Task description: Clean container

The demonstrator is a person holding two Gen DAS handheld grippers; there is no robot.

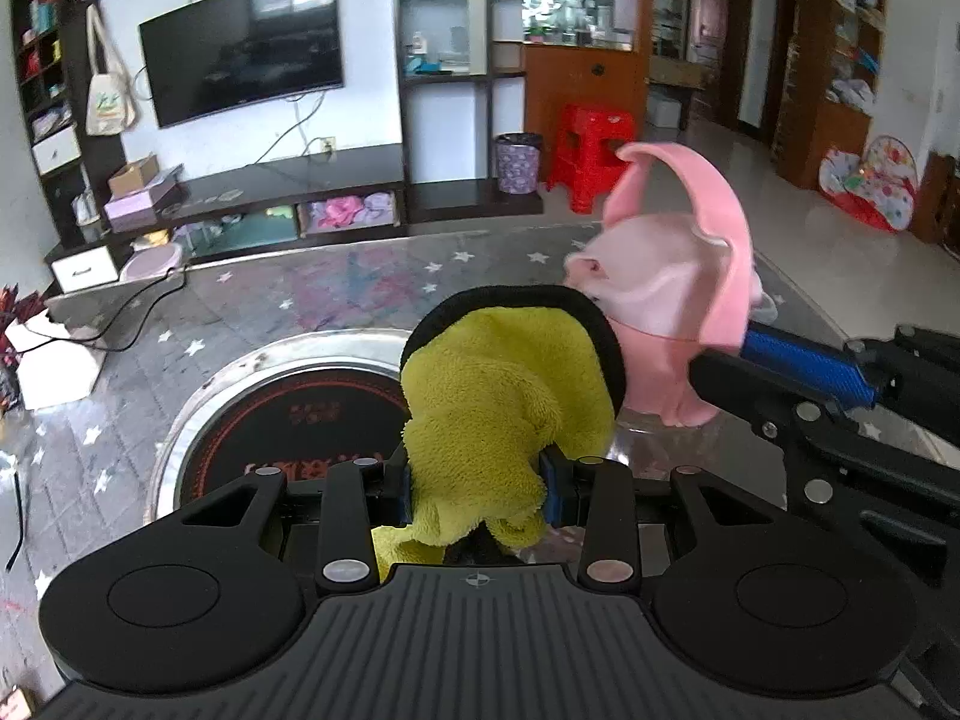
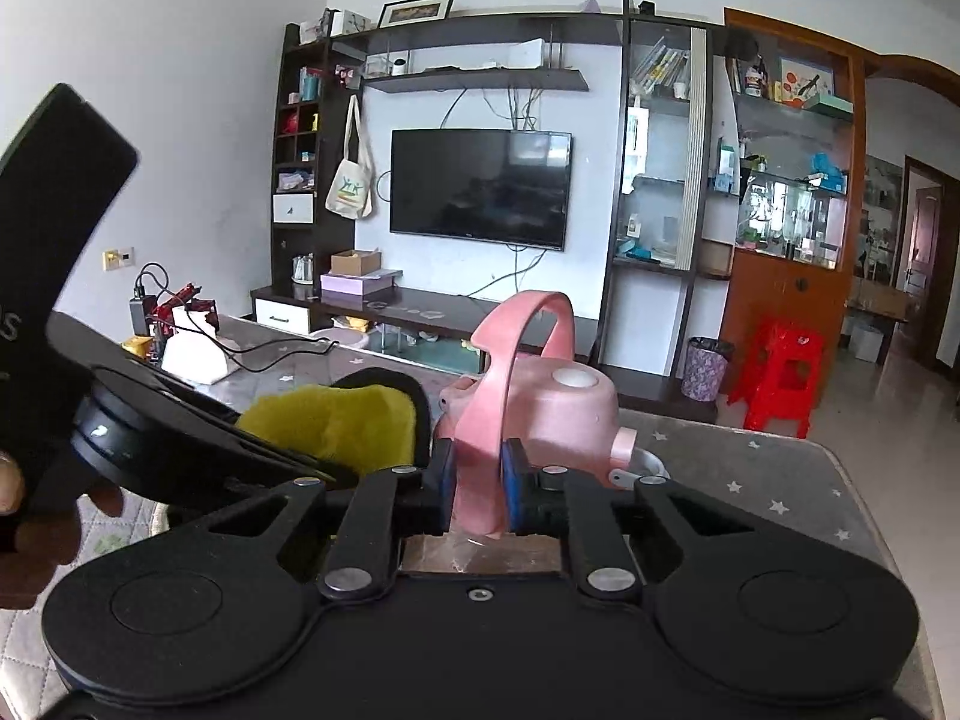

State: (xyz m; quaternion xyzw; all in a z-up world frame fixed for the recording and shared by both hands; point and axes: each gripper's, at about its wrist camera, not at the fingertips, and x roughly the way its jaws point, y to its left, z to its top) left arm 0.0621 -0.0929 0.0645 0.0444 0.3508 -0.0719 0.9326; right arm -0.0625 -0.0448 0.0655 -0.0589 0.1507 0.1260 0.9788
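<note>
A pink plastic container (image 1: 660, 312) with a spout and an arched handle stands on the table at the right. In the right wrist view my right gripper (image 2: 477, 480) is shut on the lower part of the handle (image 2: 480, 468), with its blue pads pressing both sides. My left gripper (image 1: 477, 480) is shut on a yellow-green fluffy cloth (image 1: 492, 396) with a black backing. The cloth stands up just left of the container's body (image 2: 564, 414) and close to it. From the right wrist view the cloth (image 2: 336, 420) appears left of the container. Whether cloth and container touch I cannot tell.
A round induction hob (image 1: 288, 420) with a metal rim is set into the star-patterned table (image 1: 300, 300), left of the cloth. A white box with cables (image 1: 54, 360) sits at the table's far left. A red stool (image 1: 591, 150) stands on the floor beyond.
</note>
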